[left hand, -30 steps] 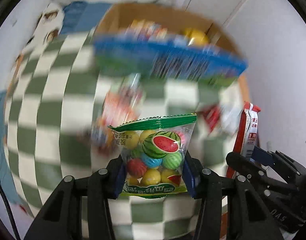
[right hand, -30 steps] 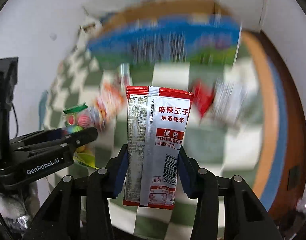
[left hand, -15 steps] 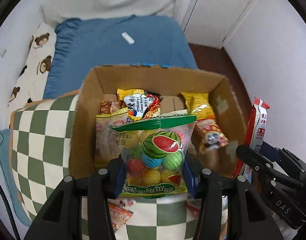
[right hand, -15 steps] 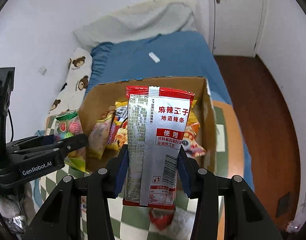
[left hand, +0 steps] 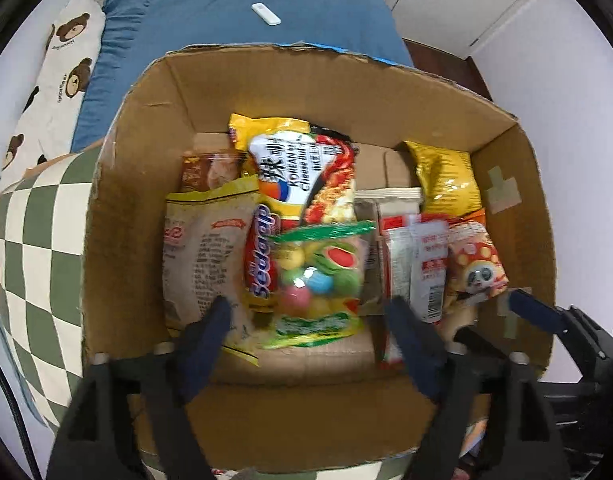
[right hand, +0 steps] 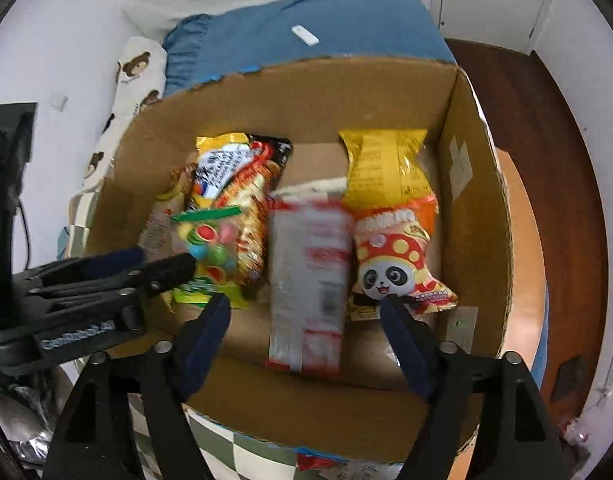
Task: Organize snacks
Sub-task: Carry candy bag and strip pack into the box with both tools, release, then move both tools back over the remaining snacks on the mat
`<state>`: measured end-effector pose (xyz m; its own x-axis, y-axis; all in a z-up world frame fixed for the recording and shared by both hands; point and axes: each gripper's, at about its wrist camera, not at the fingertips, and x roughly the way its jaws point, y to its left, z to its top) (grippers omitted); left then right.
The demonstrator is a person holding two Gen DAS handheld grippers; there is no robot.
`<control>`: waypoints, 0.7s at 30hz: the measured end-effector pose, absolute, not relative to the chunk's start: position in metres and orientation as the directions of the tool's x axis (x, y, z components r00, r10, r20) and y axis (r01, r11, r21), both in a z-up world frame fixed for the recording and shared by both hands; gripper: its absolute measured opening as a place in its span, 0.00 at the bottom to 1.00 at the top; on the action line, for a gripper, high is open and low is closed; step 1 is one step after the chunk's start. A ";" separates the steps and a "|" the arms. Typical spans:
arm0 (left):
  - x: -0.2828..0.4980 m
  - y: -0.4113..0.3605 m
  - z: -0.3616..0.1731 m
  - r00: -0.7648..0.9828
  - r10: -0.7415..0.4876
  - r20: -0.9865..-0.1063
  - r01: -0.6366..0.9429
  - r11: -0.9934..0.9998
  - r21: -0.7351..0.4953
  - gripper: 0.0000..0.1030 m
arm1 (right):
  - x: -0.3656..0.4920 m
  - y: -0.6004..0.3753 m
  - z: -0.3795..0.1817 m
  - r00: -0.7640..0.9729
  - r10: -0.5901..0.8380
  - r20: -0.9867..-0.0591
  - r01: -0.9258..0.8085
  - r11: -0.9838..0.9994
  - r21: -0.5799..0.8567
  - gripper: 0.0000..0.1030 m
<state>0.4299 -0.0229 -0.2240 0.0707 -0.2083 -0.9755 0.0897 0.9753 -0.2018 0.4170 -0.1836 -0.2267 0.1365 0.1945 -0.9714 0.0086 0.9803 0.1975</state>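
An open cardboard box (left hand: 138, 184) (right hand: 462, 216) holds several snack packs. My left gripper (left hand: 310, 322) is open over the box. The clear candy bag with a green top (left hand: 320, 276) (right hand: 204, 246) is blurred between its fingers, free of them. My right gripper (right hand: 306, 312) is open too. The red and white spicy strip pack (right hand: 308, 280) (left hand: 422, 264) is blurred between its fingers, loose inside the box. The left gripper's fingers (right hand: 158, 270) show in the right wrist view.
In the box lie a noodle pack (left hand: 302, 172), a yellow bag (left hand: 446, 180), a panda pack (right hand: 394, 268) and a beige bag (left hand: 202, 256). The box stands on a green checked cloth (left hand: 34, 248). Behind is a blue bed (left hand: 246, 12) with a white remote (left hand: 266, 14).
Both grippers moved forward over the box and opened. The candy bag and the red and white pack left the fingers and are down inside the box.
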 end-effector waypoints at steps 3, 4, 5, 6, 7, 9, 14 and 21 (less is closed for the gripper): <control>0.429 -0.020 -0.224 0.084 -0.188 -0.979 0.087 0.980 -0.180 0.89 | 0.417 -0.185 -0.232 0.127 0.163 -0.978 0.018 0.986 0.166 0.92; 0.429 -0.019 -0.225 0.082 -0.181 -0.980 0.089 0.981 -0.173 0.89 | 0.416 -0.185 -0.234 0.126 0.151 -0.980 0.021 0.988 0.155 0.92; 0.429 -0.019 -0.224 0.082 -0.175 -0.981 0.087 0.982 -0.168 0.89 | 0.416 -0.185 -0.234 0.127 0.143 -0.982 0.021 0.989 0.147 0.92; 0.429 -0.018 -0.223 0.085 -0.172 -0.981 0.086 0.983 -0.165 0.89 | 0.416 -0.186 -0.234 0.128 0.130 -0.983 0.020 0.991 0.134 0.93; 0.428 -0.017 -0.222 0.089 -0.170 -0.981 0.089 0.983 -0.163 0.89 | 0.416 -0.186 -0.234 0.129 0.112 -0.985 0.018 0.993 0.115 0.93; 0.426 -0.015 -0.220 0.105 -0.153 -0.983 0.091 0.985 -0.144 0.89 | 0.417 -0.187 -0.231 0.133 0.085 -0.987 0.012 0.996 0.087 0.93; 0.415 -0.009 -0.209 0.144 -0.139 -0.980 0.090 0.988 -0.127 0.89 | 0.410 -0.189 -0.221 0.154 0.061 -0.986 0.011 0.998 0.063 0.93; 0.395 -0.001 -0.184 0.246 -0.108 -0.963 0.093 0.992 -0.088 0.89 | 0.396 -0.187 -0.204 0.207 0.047 -0.977 0.012 0.999 0.051 0.93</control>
<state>0.3946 -0.0006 -0.1838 0.2457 -0.1085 -0.9632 0.0935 0.9917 -0.0878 0.3960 -0.1867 -0.2039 0.2070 0.0471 -0.9772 0.0118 0.9986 0.0507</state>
